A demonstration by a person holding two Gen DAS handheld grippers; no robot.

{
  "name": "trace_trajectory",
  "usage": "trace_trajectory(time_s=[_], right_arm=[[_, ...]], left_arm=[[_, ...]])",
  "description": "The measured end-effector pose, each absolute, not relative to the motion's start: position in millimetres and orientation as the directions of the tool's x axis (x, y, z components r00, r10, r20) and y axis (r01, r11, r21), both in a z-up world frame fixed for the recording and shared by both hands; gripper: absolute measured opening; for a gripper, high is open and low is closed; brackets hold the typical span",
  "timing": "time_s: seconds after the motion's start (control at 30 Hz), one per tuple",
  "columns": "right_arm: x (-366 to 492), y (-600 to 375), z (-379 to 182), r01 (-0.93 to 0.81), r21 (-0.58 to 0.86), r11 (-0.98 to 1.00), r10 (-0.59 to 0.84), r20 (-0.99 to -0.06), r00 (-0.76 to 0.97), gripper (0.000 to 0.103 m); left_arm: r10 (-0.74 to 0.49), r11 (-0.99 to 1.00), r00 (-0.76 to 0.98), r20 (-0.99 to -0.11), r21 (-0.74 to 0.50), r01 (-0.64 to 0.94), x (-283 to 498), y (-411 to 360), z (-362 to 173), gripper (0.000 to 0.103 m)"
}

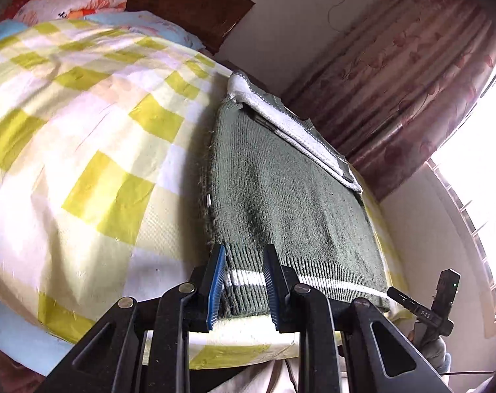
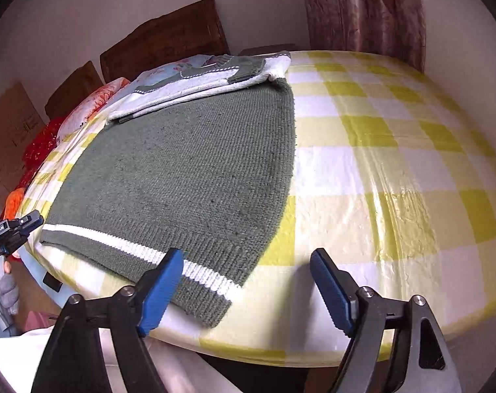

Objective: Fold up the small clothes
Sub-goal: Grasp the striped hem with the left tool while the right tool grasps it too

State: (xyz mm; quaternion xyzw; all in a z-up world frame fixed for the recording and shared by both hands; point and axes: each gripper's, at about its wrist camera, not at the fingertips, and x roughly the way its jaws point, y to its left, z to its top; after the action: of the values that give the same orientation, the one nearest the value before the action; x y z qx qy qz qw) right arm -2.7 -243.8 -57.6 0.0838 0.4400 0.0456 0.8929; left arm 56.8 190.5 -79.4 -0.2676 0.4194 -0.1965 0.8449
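Observation:
A small dark green knitted sweater (image 2: 182,170) with a white stripe on its ribbed hem lies flat on the bed, its white-and-green sleeves folded across the top (image 2: 195,82). It also shows in the left wrist view (image 1: 287,190). My left gripper (image 1: 244,281) straddles the hem's corner, its blue pads (image 1: 215,288) a little apart on either side of the ribbing. My right gripper (image 2: 248,288) is open wide over the hem's other corner, left pad (image 2: 161,290) above the stripe. The left gripper also shows at the left edge of the right wrist view (image 2: 9,232).
The sweater lies on a yellow-and-white checked bedsheet (image 2: 395,163), near the bed's front edge. Pillows (image 1: 71,1) and a dark wooden headboard (image 2: 162,39) are at the far end. A reddish curtain (image 1: 411,75) and a bright window (image 1: 477,180) stand beyond.

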Motion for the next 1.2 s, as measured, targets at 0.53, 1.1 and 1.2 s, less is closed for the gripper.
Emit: trace_trajectory(time_s=[0.53,1.1,1.2], right_arm=[[-4,-228,-57,-0.07,0.252,0.965,0.251,-0.817,0.519,0.103],[-2,-226,-58,-0.081,0.249,0.965,0.254,-0.814,0.522,0.103],[-2,-226,-58,-0.082,0.245,0.966,0.251,-0.816,0.521,0.103]], left_arm=[[-0.631,0.738,0.476,-0.613,-0.663,0.124,60,187,-85,0.025],[-0.605,0.743,0.465,-0.646,-0.668,0.04,74,212,-92,0.028],[-0.644,0.725,0.428,-0.634,-0.684,0.079,82,199,-93,0.03]])
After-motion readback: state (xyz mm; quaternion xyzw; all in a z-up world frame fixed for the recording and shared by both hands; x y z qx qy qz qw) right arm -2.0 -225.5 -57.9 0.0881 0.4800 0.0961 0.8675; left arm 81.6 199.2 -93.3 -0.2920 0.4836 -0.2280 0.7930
